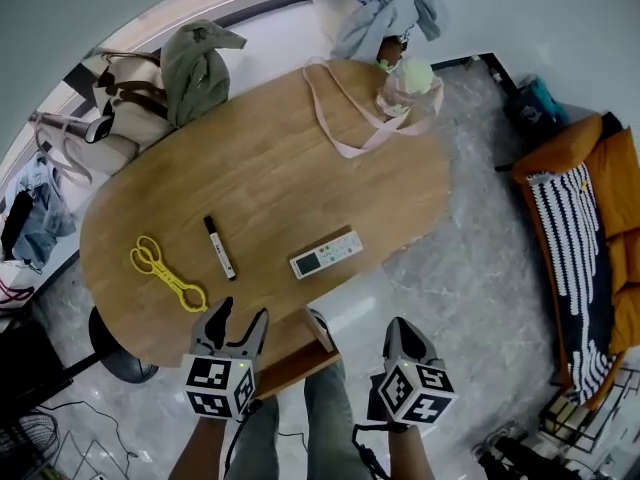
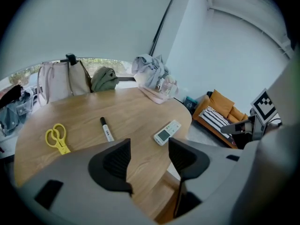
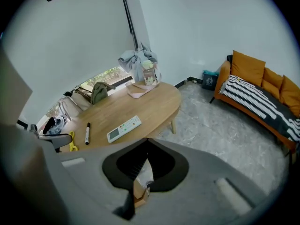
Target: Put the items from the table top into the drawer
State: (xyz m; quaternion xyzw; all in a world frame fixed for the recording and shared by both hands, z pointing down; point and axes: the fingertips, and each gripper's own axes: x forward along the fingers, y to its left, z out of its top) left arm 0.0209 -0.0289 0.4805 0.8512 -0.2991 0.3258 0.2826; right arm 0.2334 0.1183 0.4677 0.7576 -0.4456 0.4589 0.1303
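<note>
On the oval wooden table (image 1: pixel 270 168) lie yellow scissors (image 1: pixel 165 273), a black marker (image 1: pixel 220 248) and a white remote (image 1: pixel 326 255). A drawer (image 1: pixel 300 361) stands pulled out under the table's near edge, its pale inside showing. My left gripper (image 1: pixel 241 316) hovers open over the near edge, just short of the scissors and marker, with nothing between its fingers. From the left gripper view the remote (image 2: pixel 167 131), marker (image 2: pixel 106 129) and scissors (image 2: pixel 57 138) lie ahead. My right gripper (image 1: pixel 399 330) is to the right of the drawer, jaws together and empty (image 3: pixel 147 144).
A pink tote bag (image 1: pixel 400 93) with long straps sits at the table's far end. A green cap (image 1: pixel 195 63), a beige bag (image 1: pixel 120 98) and clothes (image 1: pixel 380 3) lie beyond the table. An orange sofa (image 1: pixel 590 228) stands at the right. The person's legs (image 1: pixel 330 418) are below the drawer.
</note>
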